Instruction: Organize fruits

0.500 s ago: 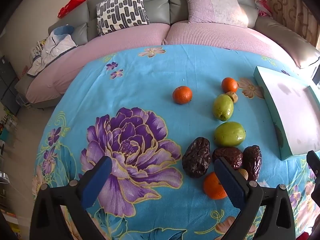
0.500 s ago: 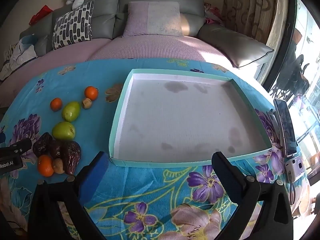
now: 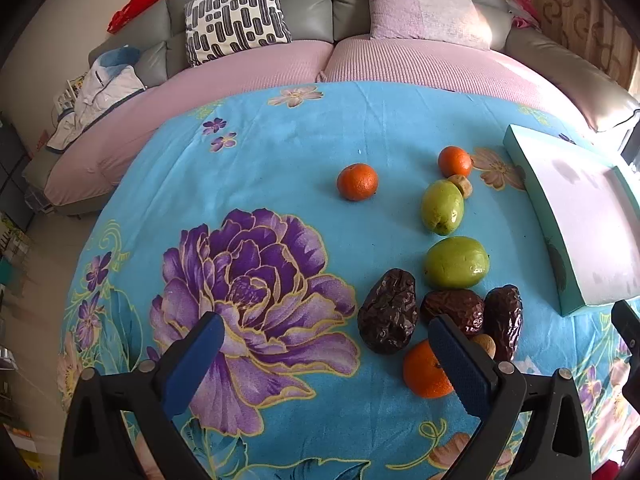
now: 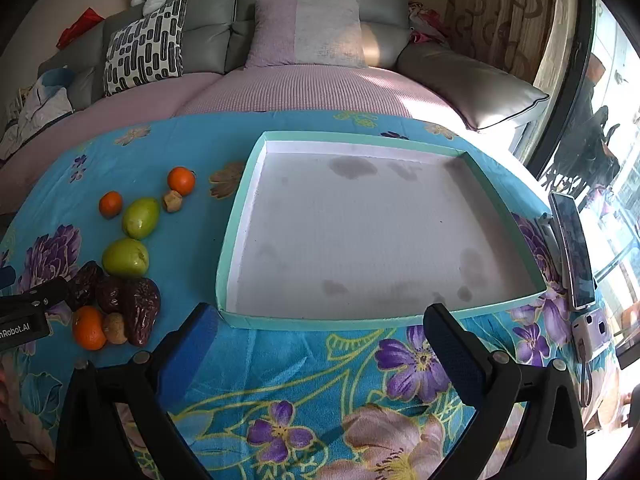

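The fruits lay in a loose cluster on the blue floral tablecloth [image 3: 280,152], left of the shallow teal-rimmed cardboard tray with a white, stained floor [image 4: 236,232]. Nearest the left gripper [image 3: 324,346] sat a small orange tangerine [image 3: 424,372], partly hidden behind that gripper's right blue-padded finger [image 3: 460,364]. Just beyond it were three wrinkled dark-brown dates [image 3: 387,312], close together, with a small tan walnut [image 3: 486,344] tucked among them. Two smooth green jujube-like fruits [image 3: 456,262] lay farther on, then two more tangerines [image 3: 357,181] and a second tan nut [image 3: 461,185] touching the far green fruit.

The left gripper hovered low over the cloth, pointing forward, its jaws spread wide with nothing between them; whether the right finger touched the tangerine could not be told from this angle. The right gripper [image 4: 316,340] was held level at the near edge of the tray, its jaws likewise wide apart and empty, the tips close to the tray's near rim.

In the right wrist view the black body of the left gripper showed at the left edge, bearing white lettering that read "nRobot.AI" [image 4: 16,328], the start cut off.

A phone [image 4: 572,252] lay right of the tray. Behind the table stood a grey sofa with a pink cover [image 4: 300,88].
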Demonstrator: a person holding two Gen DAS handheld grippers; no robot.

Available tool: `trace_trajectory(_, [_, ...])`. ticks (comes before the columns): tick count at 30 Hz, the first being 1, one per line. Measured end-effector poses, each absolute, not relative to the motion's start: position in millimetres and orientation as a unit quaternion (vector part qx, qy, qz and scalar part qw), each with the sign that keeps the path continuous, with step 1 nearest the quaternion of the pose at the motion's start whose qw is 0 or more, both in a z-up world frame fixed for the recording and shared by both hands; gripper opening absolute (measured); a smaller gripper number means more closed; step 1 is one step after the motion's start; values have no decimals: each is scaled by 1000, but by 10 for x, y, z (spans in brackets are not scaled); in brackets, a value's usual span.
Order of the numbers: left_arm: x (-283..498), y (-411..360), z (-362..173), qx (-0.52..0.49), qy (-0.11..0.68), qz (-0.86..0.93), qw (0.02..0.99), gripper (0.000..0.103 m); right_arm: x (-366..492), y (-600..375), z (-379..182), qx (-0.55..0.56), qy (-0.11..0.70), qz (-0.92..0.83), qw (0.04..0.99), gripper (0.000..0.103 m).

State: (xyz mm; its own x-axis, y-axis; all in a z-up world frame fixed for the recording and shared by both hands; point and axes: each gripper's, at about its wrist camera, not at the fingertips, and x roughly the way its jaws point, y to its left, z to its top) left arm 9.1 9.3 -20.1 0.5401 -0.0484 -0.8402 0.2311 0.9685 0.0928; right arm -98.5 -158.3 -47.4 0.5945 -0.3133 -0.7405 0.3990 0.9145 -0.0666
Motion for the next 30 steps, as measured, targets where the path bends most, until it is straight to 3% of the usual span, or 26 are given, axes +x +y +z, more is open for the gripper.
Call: trace_trajectory(30, [105, 65, -149, 106, 455, -81, 881, 103, -946, -1570, -472, 54, 412, -194, 889, 102])
